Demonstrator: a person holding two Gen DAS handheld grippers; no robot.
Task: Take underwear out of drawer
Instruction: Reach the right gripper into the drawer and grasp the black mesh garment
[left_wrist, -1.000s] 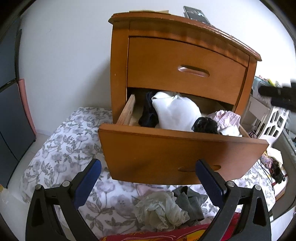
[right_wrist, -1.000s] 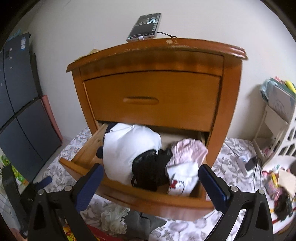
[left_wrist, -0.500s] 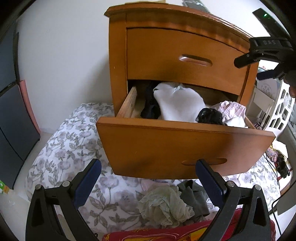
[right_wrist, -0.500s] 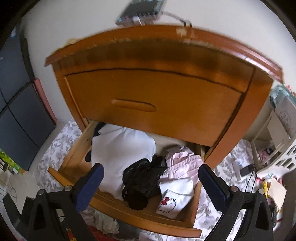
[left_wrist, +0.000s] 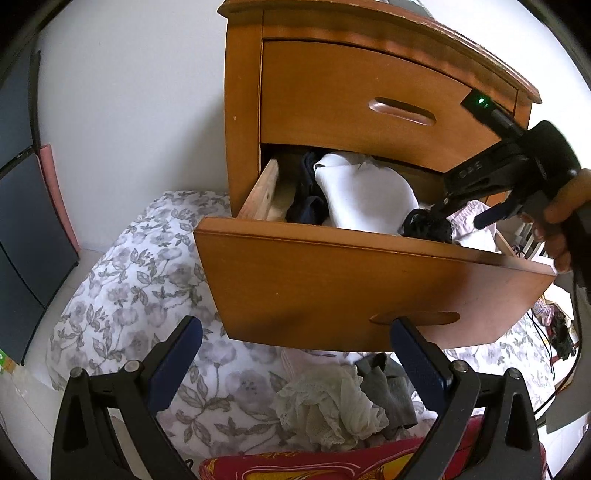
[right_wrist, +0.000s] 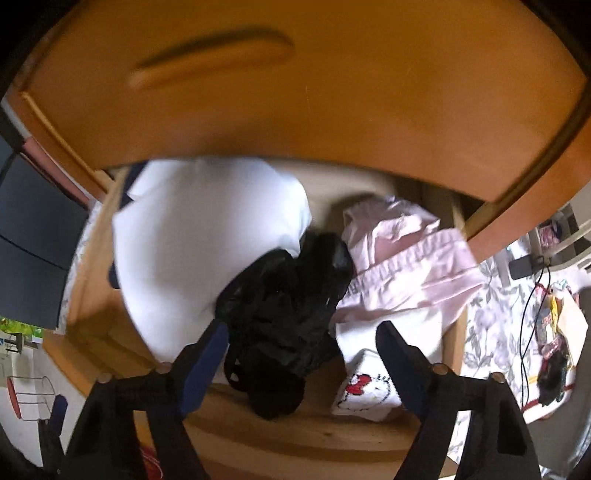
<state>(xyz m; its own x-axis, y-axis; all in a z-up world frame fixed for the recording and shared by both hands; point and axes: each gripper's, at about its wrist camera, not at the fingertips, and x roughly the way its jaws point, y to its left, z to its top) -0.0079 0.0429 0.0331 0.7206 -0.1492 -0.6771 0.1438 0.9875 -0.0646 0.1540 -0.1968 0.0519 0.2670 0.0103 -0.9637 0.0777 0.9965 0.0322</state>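
Right tongs (right_wrist: 299, 354) are closing around black underwear (right_wrist: 284, 314) in the drawer (left_wrist: 369, 284), center frame. Left tongs (left_wrist: 295, 362) are hanging open. Next likely needs a firm pinch, then a lift.

Wooden nightstand (left_wrist: 243, 110) stood on floral sheet (left_wrist: 147, 280). Lower drawer (left_wrist: 332, 280) pulled open. Inside, side by side: dark navy garment (left_wrist: 306, 206) at left wall, white garment (right_wrist: 192, 258), black underwear (right_wrist: 284, 317) in middle, pink garment (right_wrist: 406, 266), white piece with red-bow print (right_wrist: 369, 387) near front right. On sheet below drawer front: cream lace garment (left_wrist: 328, 410) touching grey garment (left_wrist: 391, 387).
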